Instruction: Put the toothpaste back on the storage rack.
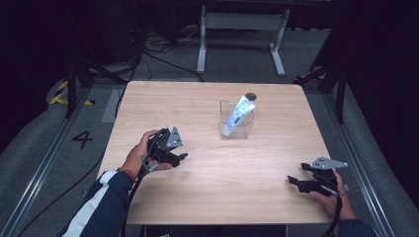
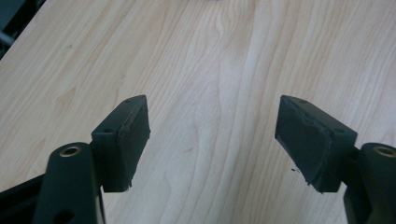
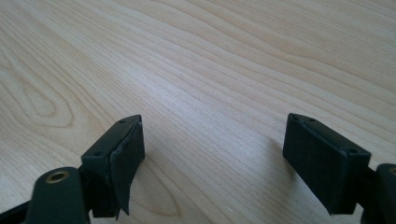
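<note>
Right gripper [image 1: 295, 180] near my edge of table [image 1: 207, 197], jaws apart, nothing between, resting low. Left gripper [image 1: 181, 157] further in, jaws apart, bare wood under them. Toothpaste tube [image 1: 238, 114] stands tilted in clear box [image 1: 236, 127] beyond, well apart from both. I judge placing step done, hands clear. Next move, if any: reach forward to box, jaws kept wide.

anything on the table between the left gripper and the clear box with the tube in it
Nothing: in the high view, only bare wooden table lies between the left gripper and the clear box holding the tube.
</note>
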{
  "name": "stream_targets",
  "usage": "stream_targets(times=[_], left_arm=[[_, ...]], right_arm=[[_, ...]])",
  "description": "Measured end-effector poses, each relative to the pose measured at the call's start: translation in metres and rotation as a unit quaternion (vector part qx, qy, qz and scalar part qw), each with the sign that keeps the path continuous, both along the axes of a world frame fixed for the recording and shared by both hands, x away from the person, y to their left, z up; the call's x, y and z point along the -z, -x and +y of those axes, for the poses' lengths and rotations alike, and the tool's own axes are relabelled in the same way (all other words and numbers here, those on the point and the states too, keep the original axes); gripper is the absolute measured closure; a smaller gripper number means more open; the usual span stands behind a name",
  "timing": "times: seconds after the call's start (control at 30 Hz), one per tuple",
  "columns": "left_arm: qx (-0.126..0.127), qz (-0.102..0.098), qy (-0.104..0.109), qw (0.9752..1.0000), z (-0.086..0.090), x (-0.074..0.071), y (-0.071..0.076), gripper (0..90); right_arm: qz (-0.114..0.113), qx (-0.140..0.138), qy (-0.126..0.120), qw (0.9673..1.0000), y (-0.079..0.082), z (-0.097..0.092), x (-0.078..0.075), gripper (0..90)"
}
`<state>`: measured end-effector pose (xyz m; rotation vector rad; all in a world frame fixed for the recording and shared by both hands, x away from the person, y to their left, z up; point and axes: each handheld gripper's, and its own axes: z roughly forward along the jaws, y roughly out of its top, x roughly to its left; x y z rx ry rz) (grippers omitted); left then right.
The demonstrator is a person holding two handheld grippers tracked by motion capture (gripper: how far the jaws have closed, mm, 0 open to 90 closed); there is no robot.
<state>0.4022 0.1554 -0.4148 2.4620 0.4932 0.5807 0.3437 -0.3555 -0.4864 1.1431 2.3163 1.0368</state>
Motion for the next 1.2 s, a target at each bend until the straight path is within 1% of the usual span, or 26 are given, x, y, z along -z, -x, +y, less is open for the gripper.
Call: stream_targets(times=[0.03, 0.13, 0.27, 0.37, 0.47, 0.53, 0.57, 0.6, 0.63, 0.73, 0.8, 0.83, 0.87, 0.9, 0.93, 0.97, 1.03, 1.07, 1.13, 1.17, 1.2], left_arm=[[0.000, -0.001, -0.004, 1.0000, 0.004, 0.001, 0.002, 26.3], [-0.006, 0.002, -0.003, 1.0000, 0.012, 0.004, 0.008, 25.5], [-0.012, 0.001, -0.001, 0.9999, 0.021, 0.008, 0.014, 23.9], [-0.023, 0.000, -0.007, 0.9997, 0.027, 0.011, 0.019, 22.6], [-0.028, 0.006, -0.003, 0.9996, 0.033, 0.015, 0.023, 21.9], [-0.027, 0.006, -0.006, 0.9996, 0.036, 0.015, 0.024, 21.4], [-0.030, 0.007, 0.000, 0.9995, 0.040, 0.017, 0.027, 21.4], [-0.030, 0.007, 0.000, 0.9995, 0.040, 0.017, 0.027, 21.4], [-0.033, 0.010, 0.000, 0.9994, 0.045, 0.019, 0.030, 21.4], [-0.035, 0.012, -0.001, 0.9993, 0.049, 0.022, 0.034, 21.4], [-0.041, 0.014, -0.001, 0.9991, 0.055, 0.024, 0.038, 21.5], [-0.042, 0.013, -0.004, 0.9990, 0.057, 0.025, 0.040, 21.6], [-0.042, 0.013, -0.004, 0.9990, 0.057, 0.025, 0.040, 21.6], [-0.043, 0.015, -0.001, 0.9989, 0.060, 0.027, 0.043, 21.6], [-0.043, 0.015, -0.001, 0.9989, 0.060, 0.027, 0.043, 21.5], [-0.047, 0.014, -0.002, 0.9988, 0.064, 0.029, 0.046, 21.5], [-0.048, 0.014, 0.000, 0.9987, 0.066, 0.030, 0.047, 21.4], [-0.049, 0.014, 0.003, 0.9987, 0.068, 0.030, 0.048, 21.4], [-0.053, 0.016, 0.003, 0.9985, 0.074, 0.032, 0.053, 21.4], [-0.054, 0.017, 0.007, 0.9984, 0.076, 0.033, 0.054, 21.4], [-0.054, 0.017, 0.007, 0.9984, 0.076, 0.033, 0.054, 21.4]], right_arm=[[0.000, 0.000, 0.000, 1.0000, 0.000, 0.000, 0.000, 21.2], [0.000, 0.000, 0.000, 1.0000, 0.000, 0.000, 0.000, 21.1], [0.000, 0.000, 0.000, 1.0000, 0.000, 0.000, 0.000, 21.1], [0.000, 0.000, 0.000, 1.0000, 0.000, 0.000, 0.000, 21.1], [0.000, 0.000, 0.000, 1.0000, 0.000, 0.000, 0.000, 21.1], [0.000, 0.000, 0.000, 1.0000, 0.000, 0.000, 0.000, 21.1], [0.000, 0.000, 0.000, 1.0000, 0.000, 0.000, 0.000, 21.1], [0.000, 0.000, 0.000, 1.0000, 0.000, 0.000, 0.000, 21.1], [0.000, 0.000, 0.000, 1.0000, 0.000, 0.000, 0.000, 21.1], [0.000, 0.000, 0.000, 1.0000, 0.000, 0.000, 0.000, 21.2], [0.000, 0.000, 0.000, 1.0000, 0.000, 0.000, 0.000, 21.1], [0.000, 0.000, 0.000, 1.0000, 0.000, 0.000, 0.000, 21.1], [0.000, 0.000, 0.000, 1.0000, 0.000, 0.000, 0.000, 21.1], [0.000, 0.000, 0.000, 1.0000, 0.000, 0.000, 0.000, 21.2], [0.000, 0.000, 0.000, 1.0000, 0.000, 0.000, 0.000, 21.2], [0.000, 0.000, 0.000, 1.0000, 0.000, 0.000, 0.000, 21.1], [0.000, 0.000, 0.000, 1.0000, 0.000, 0.000, 0.000, 21.1], [0.000, 0.000, 0.000, 1.0000, 0.000, 0.000, 0.000, 21.1], [0.000, 0.000, 0.000, 1.0000, 0.000, 0.000, 0.000, 21.1], [0.000, 0.000, 0.000, 1.0000, 0.000, 0.000, 0.000, 21.1], [-0.001, 0.000, 0.000, 1.0000, 0.000, 0.000, 0.000, 21.1]])
